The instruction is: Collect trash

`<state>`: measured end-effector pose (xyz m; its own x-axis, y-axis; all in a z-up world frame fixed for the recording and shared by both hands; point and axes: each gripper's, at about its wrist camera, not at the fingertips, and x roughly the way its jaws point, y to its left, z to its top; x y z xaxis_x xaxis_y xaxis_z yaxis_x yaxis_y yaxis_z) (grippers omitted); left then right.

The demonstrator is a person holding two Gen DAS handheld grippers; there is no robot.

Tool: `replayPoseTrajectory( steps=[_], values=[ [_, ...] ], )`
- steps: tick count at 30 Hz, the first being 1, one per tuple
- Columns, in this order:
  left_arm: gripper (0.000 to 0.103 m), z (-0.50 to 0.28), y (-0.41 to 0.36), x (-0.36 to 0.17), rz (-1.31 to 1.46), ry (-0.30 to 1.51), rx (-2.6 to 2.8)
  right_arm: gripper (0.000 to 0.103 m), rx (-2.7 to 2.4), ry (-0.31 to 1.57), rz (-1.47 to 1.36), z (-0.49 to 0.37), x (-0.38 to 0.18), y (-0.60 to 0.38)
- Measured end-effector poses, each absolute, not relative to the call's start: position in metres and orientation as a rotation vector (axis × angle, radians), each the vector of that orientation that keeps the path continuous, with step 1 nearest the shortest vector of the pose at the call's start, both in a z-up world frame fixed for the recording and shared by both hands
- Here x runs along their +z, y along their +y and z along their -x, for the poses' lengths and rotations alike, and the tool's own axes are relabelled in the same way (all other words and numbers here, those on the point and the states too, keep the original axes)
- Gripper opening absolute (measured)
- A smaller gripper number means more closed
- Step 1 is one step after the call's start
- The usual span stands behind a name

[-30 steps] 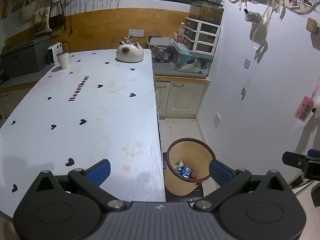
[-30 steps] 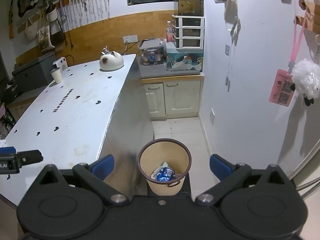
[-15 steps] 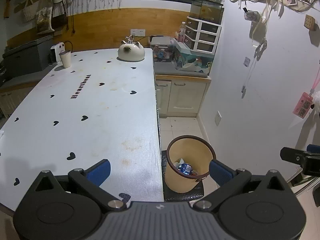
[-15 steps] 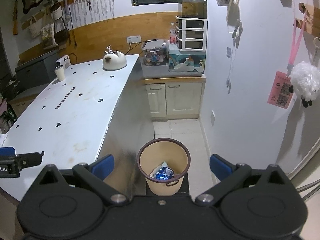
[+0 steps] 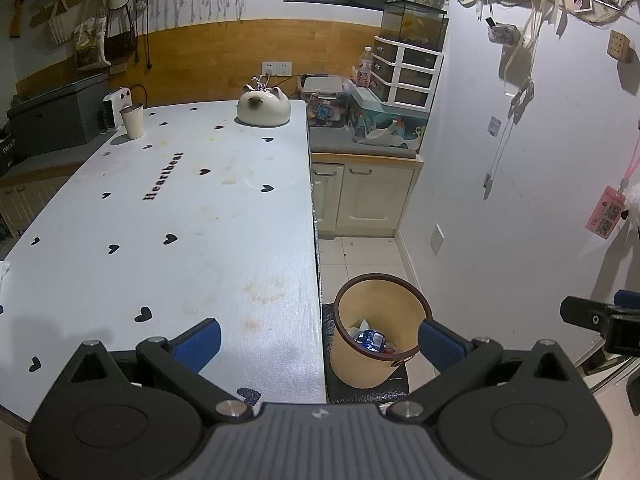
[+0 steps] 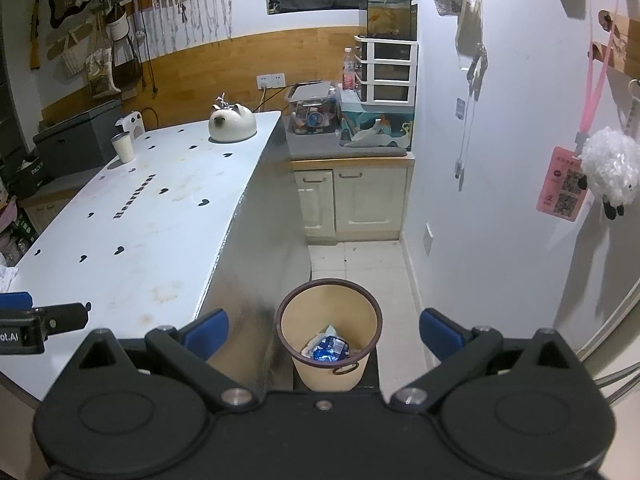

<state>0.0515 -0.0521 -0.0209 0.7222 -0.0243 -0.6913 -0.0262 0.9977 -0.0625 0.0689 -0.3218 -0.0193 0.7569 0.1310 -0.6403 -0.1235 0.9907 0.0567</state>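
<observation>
You are holding both the left gripper (image 5: pixel 319 338) and right gripper (image 6: pixel 324 330) spread wide and empty. The bin (image 6: pixel 329 332) is sitting between the right fingers, trash (image 6: pixel 330 349) inside; keep releases centred over its rim.

1. The bin (image 5: pixel 378 344) wall hides most of the trash (image 5: pixel 370 338) inside; only a blue wrapper and pale scraps show.
2. A white scrap (image 6: pixel 7 274) at nine o'clock on the desk (image 6: pixel 160 240) is cut off by the picture's edge.
3. The right gripper (image 5: pixel 600 320), at three o'clock in the left wrist view, is cut off.
</observation>
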Motion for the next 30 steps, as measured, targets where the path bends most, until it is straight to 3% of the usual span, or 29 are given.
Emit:
replayPoseTrajectory(
  steps=[30],
  values=[
    [0.103,-0.0528,-0.0554,-0.0186,0.059,0.763,0.005,0.103,0.139,0.699,-0.009,-0.07,-0.0204,-0.3244]
  ],
)
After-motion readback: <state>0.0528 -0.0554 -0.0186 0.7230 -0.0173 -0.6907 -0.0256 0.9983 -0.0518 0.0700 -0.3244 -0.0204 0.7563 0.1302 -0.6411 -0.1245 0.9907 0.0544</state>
